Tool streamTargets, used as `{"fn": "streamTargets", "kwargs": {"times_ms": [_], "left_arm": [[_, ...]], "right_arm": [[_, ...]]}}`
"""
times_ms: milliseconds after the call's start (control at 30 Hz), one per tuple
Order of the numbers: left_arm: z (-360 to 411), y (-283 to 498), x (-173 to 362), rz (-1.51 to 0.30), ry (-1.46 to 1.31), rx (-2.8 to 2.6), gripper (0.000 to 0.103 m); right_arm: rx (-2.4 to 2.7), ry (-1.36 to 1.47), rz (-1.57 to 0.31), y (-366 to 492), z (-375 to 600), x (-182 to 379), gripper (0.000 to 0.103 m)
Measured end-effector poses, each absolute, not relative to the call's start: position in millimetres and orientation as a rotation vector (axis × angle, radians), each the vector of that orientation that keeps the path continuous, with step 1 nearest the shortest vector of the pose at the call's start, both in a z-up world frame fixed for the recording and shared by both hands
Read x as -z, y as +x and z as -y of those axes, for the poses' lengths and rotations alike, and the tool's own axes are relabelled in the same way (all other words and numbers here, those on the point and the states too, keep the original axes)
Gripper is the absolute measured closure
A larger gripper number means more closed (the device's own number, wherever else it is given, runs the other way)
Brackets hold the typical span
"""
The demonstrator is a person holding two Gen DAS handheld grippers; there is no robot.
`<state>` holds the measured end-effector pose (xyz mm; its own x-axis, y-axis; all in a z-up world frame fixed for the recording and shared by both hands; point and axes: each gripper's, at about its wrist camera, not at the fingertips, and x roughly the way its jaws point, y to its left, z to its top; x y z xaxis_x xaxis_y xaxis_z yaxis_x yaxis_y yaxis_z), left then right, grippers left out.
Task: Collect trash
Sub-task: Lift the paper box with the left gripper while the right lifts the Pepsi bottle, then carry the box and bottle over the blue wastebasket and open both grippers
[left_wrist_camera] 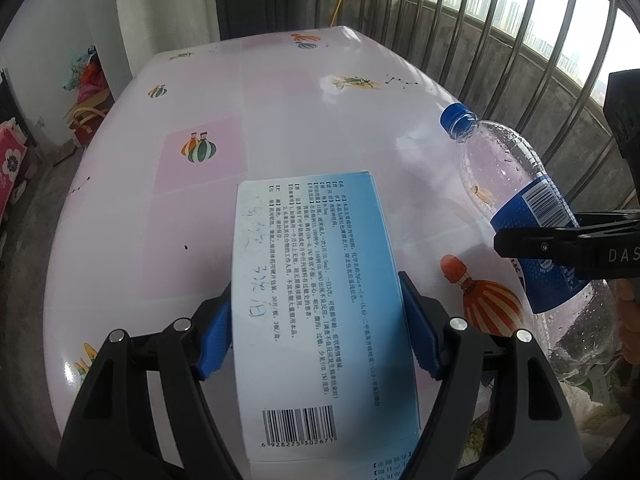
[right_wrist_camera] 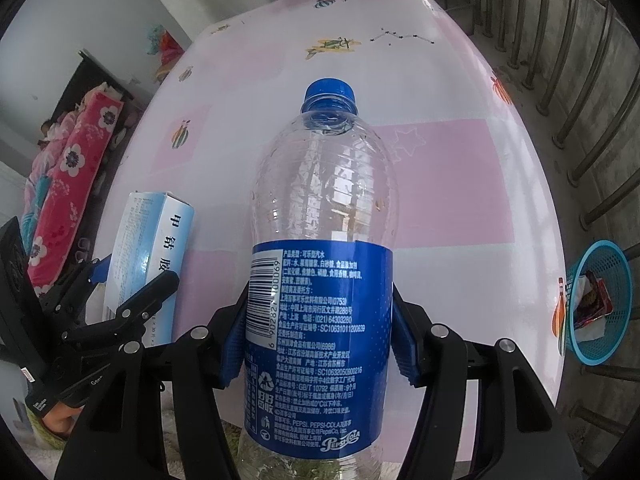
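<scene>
A white-and-blue medicine box with a barcode sits clamped between the blue pads of my left gripper, lifted above the table. The same box shows at the left in the right wrist view. An empty clear plastic bottle with a blue cap and blue label is pinched at its label by my right gripper. In the left wrist view that bottle hangs at the right with the right gripper's black finger across its label.
The table wears a pink-and-white cloth with balloon prints. A small teal mesh basket holding wrappers stands on the floor off the table's right edge. Metal railing bars run along the far right. Bedding and clutter lie at the left.
</scene>
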<state>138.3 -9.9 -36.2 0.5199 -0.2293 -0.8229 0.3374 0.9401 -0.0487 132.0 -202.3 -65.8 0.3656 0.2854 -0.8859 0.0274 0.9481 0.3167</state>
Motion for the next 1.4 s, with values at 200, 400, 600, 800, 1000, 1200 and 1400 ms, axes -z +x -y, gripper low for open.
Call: {"fn": "streamTargets", "kwargs": {"times_ms": [200,400,600,800,1000,1200,1400], "left_arm": [[8,132,31,-0.946,0.129,0.343,0.033],[6,127,23,-0.919,0.141,0.346,0.033],[9,120,13,-0.888,0.156,0.349,0.033],[13,111,6,-0.865,0.168,0.353,0.033],[22,108,-6,-0.828,0.2,0.372,0.033],[38,114,-23,-0.781,0.23,0.432,0.033],[67,122,-44,-0.738,0.241,0.539,0.033]], "right_arm": [[-0.172,0.301,-1.171,125,205,61,0.044],[-0.174,0.307,-1.15,116,208,55,0.044],[-0.175,0.321,-1.128,106,212,49,0.044],[-0.174,0.337,-1.106,102,219,44,0.044],[-0.147,0.367,-1.065,91,235,37,0.044],[-0.094,0.431,-1.013,79,264,28,0.044],[-0.025,0.51,-0.955,61,298,23,0.044]]}}
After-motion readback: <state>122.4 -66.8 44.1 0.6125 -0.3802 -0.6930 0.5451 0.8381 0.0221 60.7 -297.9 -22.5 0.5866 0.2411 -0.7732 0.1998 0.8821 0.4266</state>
